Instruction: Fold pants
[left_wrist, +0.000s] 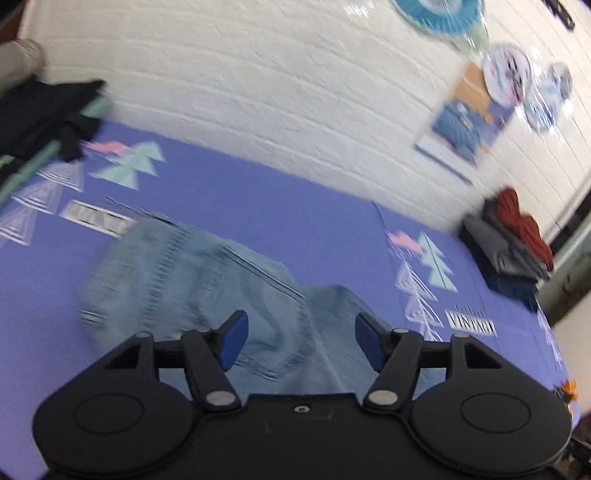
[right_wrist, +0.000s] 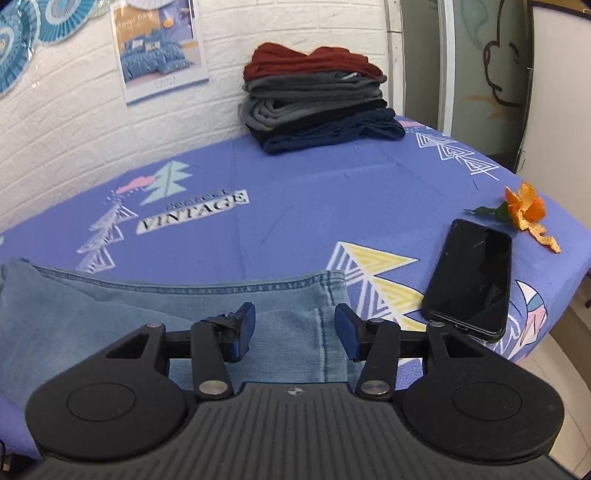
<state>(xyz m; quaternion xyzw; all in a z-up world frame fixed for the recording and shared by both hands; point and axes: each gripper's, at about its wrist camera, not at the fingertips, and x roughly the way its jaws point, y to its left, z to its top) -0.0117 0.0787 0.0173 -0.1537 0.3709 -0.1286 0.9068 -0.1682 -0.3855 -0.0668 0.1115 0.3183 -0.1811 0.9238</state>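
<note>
Denim pants (right_wrist: 155, 314) beneath both empty, wide-open jaws, phone (right_wrist: 471, 277) beside, folded stack (right_wrist: 317, 99) behind.

The pants (right_wrist: 147, 314) are light washed denim, soft and matt with visible stitching, lying on a purple woven-looking cloth sheet (right_wrist: 295, 206) that has flat printed patterns. Just right of the pants sits a phone (right_wrist: 471, 275) with a glossy black glass face, and both grippers, left gripper (left_wrist: 301, 341) and right gripper (right_wrist: 294, 328), look like matt black plastic with blue pads and small shiny metal rivets. Behind the pants, the wall (right_wrist: 74, 122) is white rough-textured brick with a glossy paper poster (right_wrist: 160, 48) on it.
</note>
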